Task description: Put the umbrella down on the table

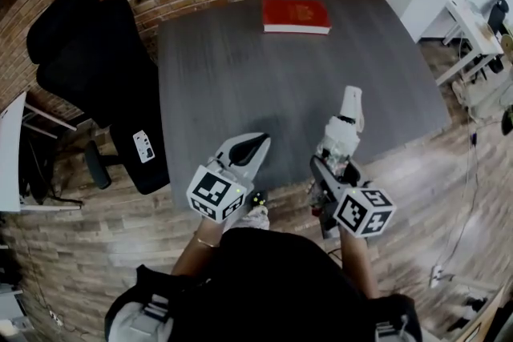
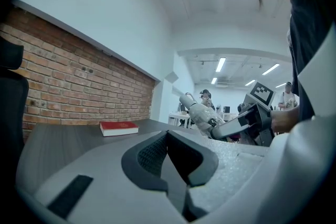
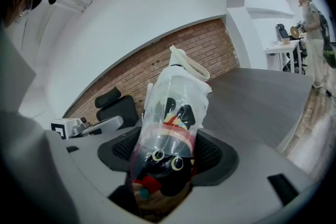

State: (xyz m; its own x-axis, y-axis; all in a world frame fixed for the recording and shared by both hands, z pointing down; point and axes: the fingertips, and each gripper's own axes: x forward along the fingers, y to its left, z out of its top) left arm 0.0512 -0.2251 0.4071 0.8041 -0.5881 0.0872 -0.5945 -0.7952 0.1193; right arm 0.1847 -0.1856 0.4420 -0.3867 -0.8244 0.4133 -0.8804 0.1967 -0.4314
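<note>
**Umbrella in right gripper at the near table edge: risks and clearance**

Nearest: the right gripper (image 3: 168, 153) has its jaws spread wide and clamped on the lower end of the umbrella (image 3: 173, 113). The umbrella is folded and wrapped in a clear plastic sleeve, with a white strap loop (image 3: 192, 66) at its far tip. In the head view it sticks forward out of the right gripper (image 1: 333, 162), and the umbrella (image 1: 348, 116) hangs over the near part of the table (image 1: 272, 84), not yet laid down. How high it is above the surface I cannot tell.

The left gripper (image 1: 255, 146) is just beside it, also at the near edge. Its jaws are closed together with nothing between them, as the left gripper view (image 2: 169, 150) shows.

Risks, as I judge them:
- The sleeve looks slick, so the bundle could slide in the pads if it is tilted further.
- The grip is at one end only. The tip would probably touch first and lever the body sideways.
- The shape is round. Let go this close to the near edge, it could roll off onto the wooden floor.
- The left gripper is close enough to be clipped in a sideways swing.

Room: the grey top ahead is bare and wide. The right corner of the table (image 1: 446, 122) is near the umbrella's side, so the centre looks safer. The red book (image 1: 296, 15) lies at the far edge, well apart. The black office chair (image 1: 88, 60) stands off the left side against the brick wall.
</note>
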